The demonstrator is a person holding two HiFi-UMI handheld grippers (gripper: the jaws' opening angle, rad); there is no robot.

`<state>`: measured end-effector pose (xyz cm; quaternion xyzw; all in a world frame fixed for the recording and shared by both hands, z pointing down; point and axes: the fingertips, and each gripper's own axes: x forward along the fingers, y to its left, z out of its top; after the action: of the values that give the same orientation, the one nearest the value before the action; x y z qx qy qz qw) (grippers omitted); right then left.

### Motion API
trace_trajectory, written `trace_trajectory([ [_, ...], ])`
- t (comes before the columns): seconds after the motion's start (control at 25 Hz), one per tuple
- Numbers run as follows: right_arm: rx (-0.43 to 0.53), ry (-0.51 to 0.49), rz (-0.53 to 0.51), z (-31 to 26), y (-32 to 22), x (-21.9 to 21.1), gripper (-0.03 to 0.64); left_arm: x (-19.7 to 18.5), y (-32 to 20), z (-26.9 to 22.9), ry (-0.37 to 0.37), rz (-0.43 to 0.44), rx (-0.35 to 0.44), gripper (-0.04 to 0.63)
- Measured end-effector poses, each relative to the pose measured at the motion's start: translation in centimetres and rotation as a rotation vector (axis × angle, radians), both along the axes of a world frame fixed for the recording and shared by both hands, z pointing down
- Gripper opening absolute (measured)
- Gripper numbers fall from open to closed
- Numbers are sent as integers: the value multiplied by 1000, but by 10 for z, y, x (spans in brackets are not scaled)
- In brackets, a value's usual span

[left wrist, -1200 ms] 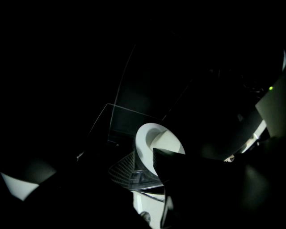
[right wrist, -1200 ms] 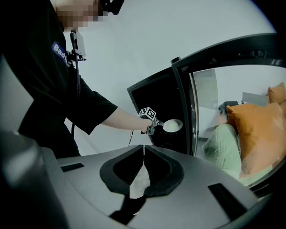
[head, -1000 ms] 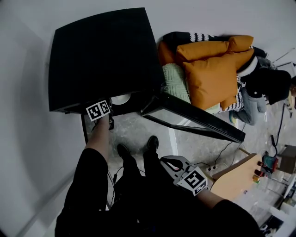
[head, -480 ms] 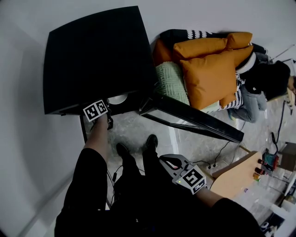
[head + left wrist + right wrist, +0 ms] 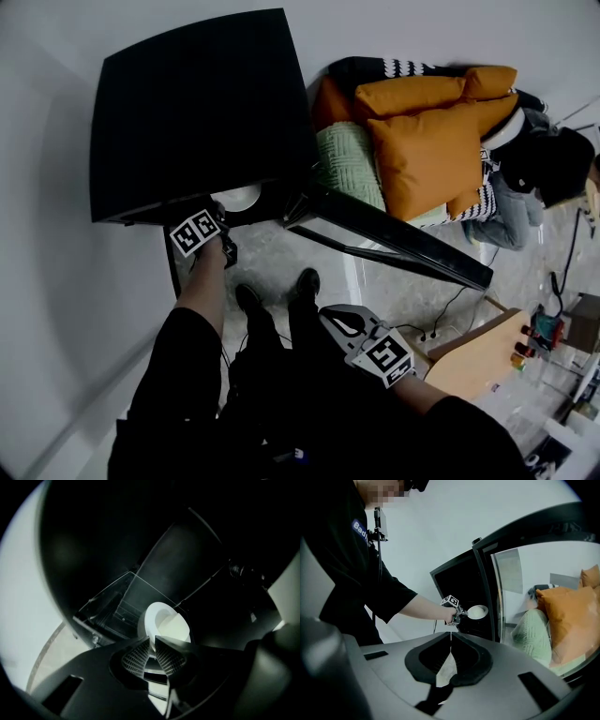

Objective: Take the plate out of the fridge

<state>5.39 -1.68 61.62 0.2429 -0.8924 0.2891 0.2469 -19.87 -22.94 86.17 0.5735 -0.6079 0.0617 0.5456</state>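
Observation:
A black fridge [image 5: 197, 103] stands with its glass door [image 5: 394, 239] swung open to the right. A white plate [image 5: 242, 199] sits at the mouth of the fridge, over a glass shelf [image 5: 117, 604]. My left gripper [image 5: 223, 214] reaches into that opening. Its jaws are closing, and the pads [image 5: 136, 658] pinch the near rim of the plate [image 5: 166, 625]. The right gripper view shows the left gripper [image 5: 462, 614] holding the plate [image 5: 478, 612] by its edge. My right gripper [image 5: 339, 322] hangs low by my legs, well back from the fridge, shut and empty [image 5: 450, 643].
Orange cushions [image 5: 431, 141] and a green cushion [image 5: 352, 159] lie heaped right behind the open door. My shoes [image 5: 248, 302] stand on the marbled floor in front of the fridge. A wooden piece [image 5: 478, 356] and cables lie at the right. A white wall runs along the left.
The left gripper has edged back toward me a little at the fridge opening. My right gripper drifted slightly left and up. The plate stays at the fridge mouth.

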Motion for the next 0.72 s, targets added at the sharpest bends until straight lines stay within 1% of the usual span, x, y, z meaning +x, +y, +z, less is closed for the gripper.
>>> trace_trajectory([
  [0.24, 0, 7, -2, 1, -1, 1, 12, 14, 16, -1, 68, -69, 10, 41],
  [0.36, 0, 12, -6, 2, 1, 2, 12, 20, 24, 1, 91, -95, 16, 41],
  [0.48, 22, 13, -16, 7, 3, 4, 12, 22, 27, 1, 104, -129, 23, 43],
  [0.6, 5, 31, -11, 3, 3, 5, 12, 25, 26, -1, 129, -151, 37, 46],
  [0.64, 0, 31, -10, 2, 4, 5, 12, 26, 26, -1, 152, -163, 41, 56],
  [0.68, -2, 29, -11, 1, 4, 5, 12, 27, 26, 1, 177, -177, 43, 94],
  [0.72, -3, 26, -12, 2, 5, 6, 12, 28, 27, 2, 200, -190, 43, 111],
])
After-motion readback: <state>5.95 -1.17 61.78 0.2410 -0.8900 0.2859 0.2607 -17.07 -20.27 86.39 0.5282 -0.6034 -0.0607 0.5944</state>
